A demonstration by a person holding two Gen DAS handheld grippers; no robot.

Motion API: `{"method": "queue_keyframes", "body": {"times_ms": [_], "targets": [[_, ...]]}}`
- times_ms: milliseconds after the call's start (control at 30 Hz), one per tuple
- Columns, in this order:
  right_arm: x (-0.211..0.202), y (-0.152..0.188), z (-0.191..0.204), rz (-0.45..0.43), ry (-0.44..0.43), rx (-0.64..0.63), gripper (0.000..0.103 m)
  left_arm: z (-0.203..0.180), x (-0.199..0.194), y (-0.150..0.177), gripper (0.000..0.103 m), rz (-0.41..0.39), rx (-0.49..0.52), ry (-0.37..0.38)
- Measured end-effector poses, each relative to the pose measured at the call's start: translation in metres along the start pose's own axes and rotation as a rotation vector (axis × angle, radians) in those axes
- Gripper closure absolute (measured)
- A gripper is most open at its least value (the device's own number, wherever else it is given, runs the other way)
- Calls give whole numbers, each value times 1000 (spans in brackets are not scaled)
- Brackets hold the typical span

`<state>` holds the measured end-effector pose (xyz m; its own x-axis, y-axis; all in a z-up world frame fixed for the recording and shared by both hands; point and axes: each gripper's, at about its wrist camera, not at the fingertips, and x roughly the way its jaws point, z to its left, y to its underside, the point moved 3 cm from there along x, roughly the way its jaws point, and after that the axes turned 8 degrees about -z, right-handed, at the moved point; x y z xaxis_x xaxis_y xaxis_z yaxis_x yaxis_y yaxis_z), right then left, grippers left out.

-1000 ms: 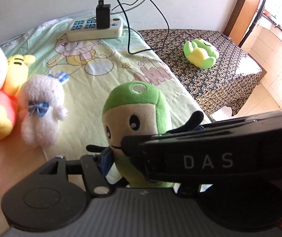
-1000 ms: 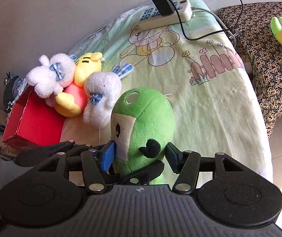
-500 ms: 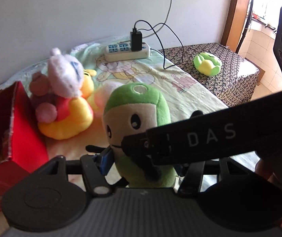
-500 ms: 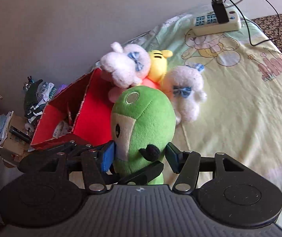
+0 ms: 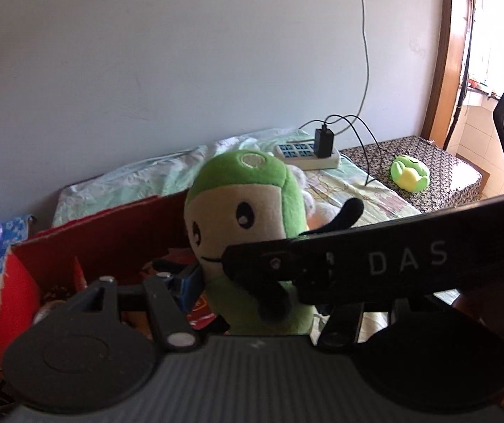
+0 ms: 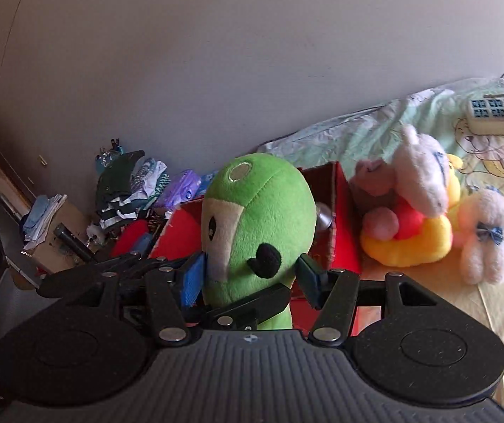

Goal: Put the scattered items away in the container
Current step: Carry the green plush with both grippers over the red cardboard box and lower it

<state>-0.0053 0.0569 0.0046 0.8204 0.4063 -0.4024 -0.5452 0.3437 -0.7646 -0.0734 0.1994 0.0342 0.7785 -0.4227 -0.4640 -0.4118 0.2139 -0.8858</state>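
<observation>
Nearest, in both wrist views: green plush toy (image 6: 262,225) upright, long axis vertical, pinched low on its body by 2 tools at once. Right gripper (image 6: 248,278) closed on the toy's lower flanks, blue pad against the face side, dark pad against the other. Left gripper (image 5: 252,282) also clamped on the toy; only 1 blue pad visible, the other finger hidden behind the right tool's body crossing the frame. Just beyond and below the toy: red box (image 5: 110,232), open top, some contents already inside, toy held above its near edge. Judged next move: short carry forward and down into the opening, then release by both tools. Beside the box on the bed: pile of plush animals (image 6: 428,218), not yet tidied. Farther: power strip (image 5: 308,155). Farthest: small green plush (image 5: 408,176) on the patterned cover.
</observation>
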Motion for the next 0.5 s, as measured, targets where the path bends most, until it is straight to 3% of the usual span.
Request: {"method": "queue_keyframes", "body": {"times_ms": [200, 500], "targets": [[49, -13, 39, 37, -95, -3, 43, 61, -13, -6, 43, -28, -22, -98], [118, -17, 72, 116, -165, 17, 44, 134, -6, 3, 43, 15, -83, -218]]}}
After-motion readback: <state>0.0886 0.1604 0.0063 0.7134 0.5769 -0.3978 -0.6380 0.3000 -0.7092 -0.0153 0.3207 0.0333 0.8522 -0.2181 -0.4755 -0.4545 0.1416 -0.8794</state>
